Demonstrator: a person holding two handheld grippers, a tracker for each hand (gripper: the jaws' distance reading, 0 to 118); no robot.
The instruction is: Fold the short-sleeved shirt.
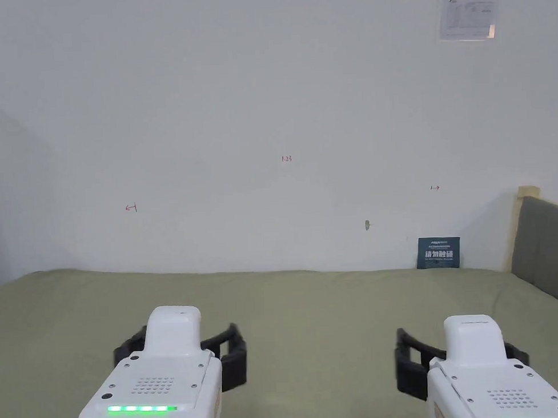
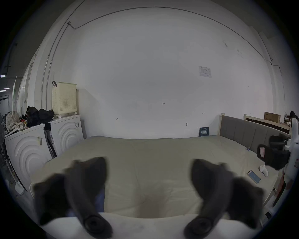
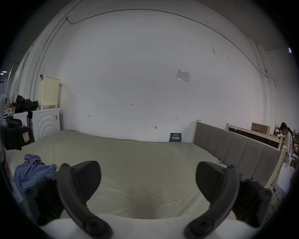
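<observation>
On the green bed (image 3: 145,161) the blue shirt (image 3: 32,171) lies crumpled, no clear axis; both grippers (image 1: 180,358) (image 1: 457,355) gape empty

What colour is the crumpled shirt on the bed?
Blue. The shirt shows best in the right gripper view.

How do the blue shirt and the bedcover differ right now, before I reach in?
The blue shirt lies crumpled in a heap; the bedcover is spread nearly flat with faint creases. The shirt is blue, the bedcover pale olive. The shirt takes up a small patch near the bed's left edge, below the left gripper; the bedcover spans the bed. Both are soft fabric, and neither is gripped: the left gripper and the right gripper hang open above.
</observation>
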